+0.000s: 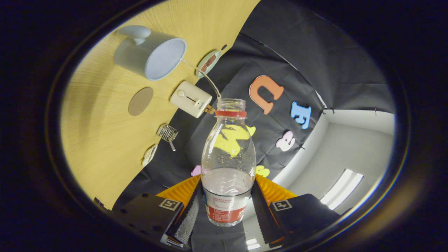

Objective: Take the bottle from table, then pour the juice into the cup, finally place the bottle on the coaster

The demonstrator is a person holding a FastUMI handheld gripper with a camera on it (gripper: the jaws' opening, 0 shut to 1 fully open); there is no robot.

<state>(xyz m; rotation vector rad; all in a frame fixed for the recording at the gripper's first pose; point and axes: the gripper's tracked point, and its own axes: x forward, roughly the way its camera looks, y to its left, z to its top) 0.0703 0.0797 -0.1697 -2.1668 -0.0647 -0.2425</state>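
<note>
The gripper (226,206) clamps the bottle (228,164) by its lower body between both fingers, tipped so the open neck aims at the cup (154,52) on the table (101,140) beyond; a thin stream arcs there. The coaster (140,101) waits nearer.

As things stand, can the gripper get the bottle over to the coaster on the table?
Probably yes. The gripper is shut on the bottle, held tilted, a thin stream running from its mouth into the cup. The coaster lies bare on the table beside the cup, nothing on it.
</note>
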